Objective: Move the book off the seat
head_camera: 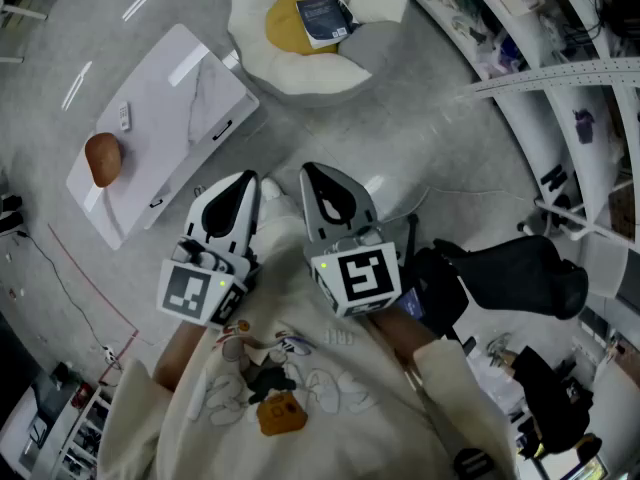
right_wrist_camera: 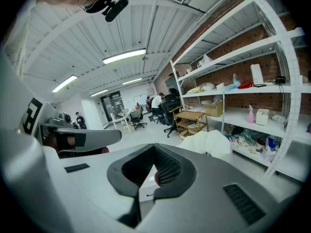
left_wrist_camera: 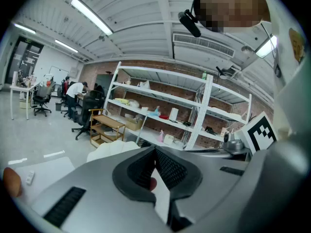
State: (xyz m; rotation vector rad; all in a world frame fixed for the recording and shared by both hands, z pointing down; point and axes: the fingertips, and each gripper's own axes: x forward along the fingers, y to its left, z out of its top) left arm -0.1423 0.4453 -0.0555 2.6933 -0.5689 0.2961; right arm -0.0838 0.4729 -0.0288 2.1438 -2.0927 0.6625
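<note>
Dark-covered book (head_camera: 323, 18) sits up at twelve o'clock in the head view, lying partly on the round yellow cushion (head_camera: 283, 26) of the white petal-shaped seat (head_camera: 300, 76). Both claws hang well short of it, side by side near centre: left claw (head_camera: 245, 180) pinched shut on nothing, right claw (head_camera: 314, 174) the same. At ten o'clock, a white marble-look surface (head_camera: 190, 88) carries a brown rounded lump (head_camera: 103, 158).
</note>
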